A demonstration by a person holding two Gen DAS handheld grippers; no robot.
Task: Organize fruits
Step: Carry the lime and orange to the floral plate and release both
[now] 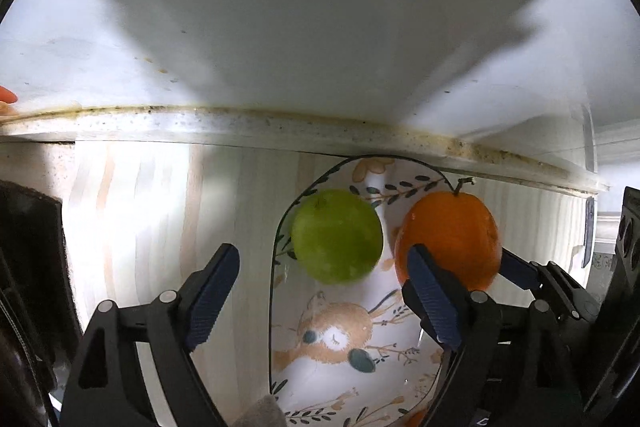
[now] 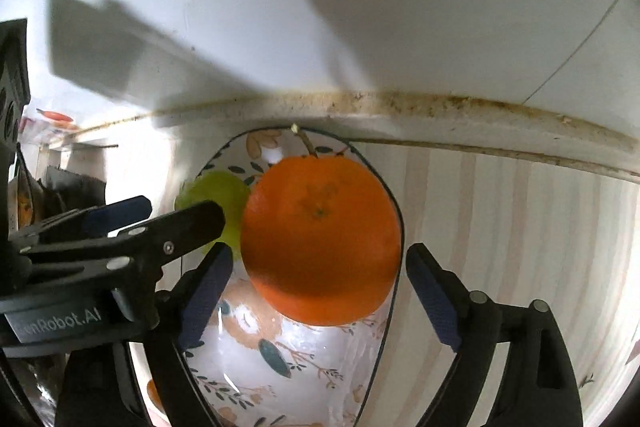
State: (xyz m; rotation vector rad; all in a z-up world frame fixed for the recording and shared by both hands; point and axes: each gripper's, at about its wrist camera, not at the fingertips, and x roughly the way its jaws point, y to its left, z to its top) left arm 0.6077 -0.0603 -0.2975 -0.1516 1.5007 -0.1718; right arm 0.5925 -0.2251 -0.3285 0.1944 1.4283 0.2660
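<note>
A patterned plate (image 1: 320, 367) with a fox drawing lies on the striped wooden surface. At its far end a green round fruit (image 1: 338, 235) and an orange (image 1: 448, 239) with a stem sit side by side. My left gripper (image 1: 324, 267) is open just above the green fruit, its pads clear of it. In the right wrist view the orange (image 2: 320, 239) fills the space between the fingers of my right gripper (image 2: 320, 275), which is open with a gap on each side. The green fruit (image 2: 216, 203) is partly hidden behind the left gripper's finger (image 2: 180, 231). The plate's rim (image 2: 394, 211) curves past the orange.
A white wall rises behind a grimy seam (image 1: 280, 123) at the back of the light striped wooden surface (image 1: 160, 207). A dark object (image 1: 28, 247) stands at the left edge. Some clutter with a red item (image 2: 52, 117) lies far left.
</note>
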